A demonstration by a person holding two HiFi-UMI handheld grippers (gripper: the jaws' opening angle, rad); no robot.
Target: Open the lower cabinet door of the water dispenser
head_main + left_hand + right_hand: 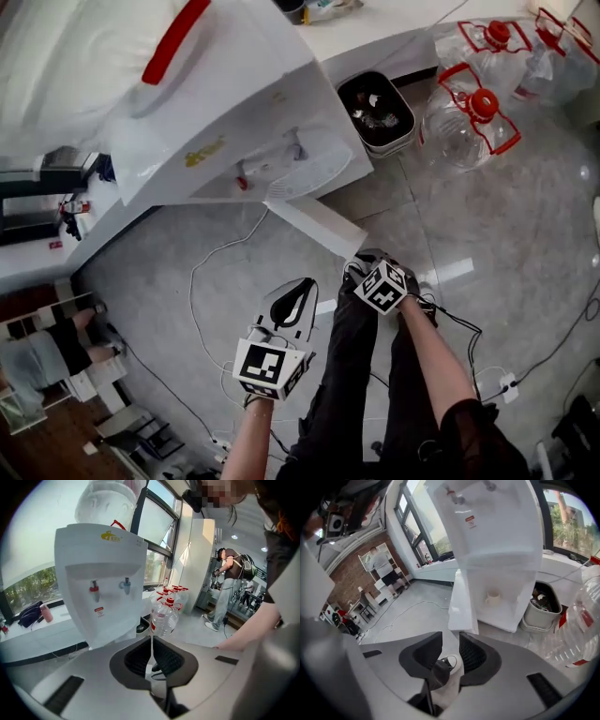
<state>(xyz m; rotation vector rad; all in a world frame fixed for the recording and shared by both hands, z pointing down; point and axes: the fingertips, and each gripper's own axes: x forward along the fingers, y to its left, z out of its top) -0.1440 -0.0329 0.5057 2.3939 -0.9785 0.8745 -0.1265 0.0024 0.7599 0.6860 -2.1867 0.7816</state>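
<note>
The white water dispenser stands against the counter. Its lower cabinet door is swung out over the floor. In the right gripper view the door stands edge-on at the left of the open cabinet, where a small white cup sits. My right gripper hangs just short of the door's free end, apart from it. Its jaws are open, with nothing between them. My left gripper is lower and to the left, over the floor. Its pads meet, shut on nothing, and it faces the dispenser.
A bin of rubbish stands right of the dispenser. Beside it are several clear water jugs with red caps. A white cable loops over the grey floor. My legs are under the grippers. A person stands far off.
</note>
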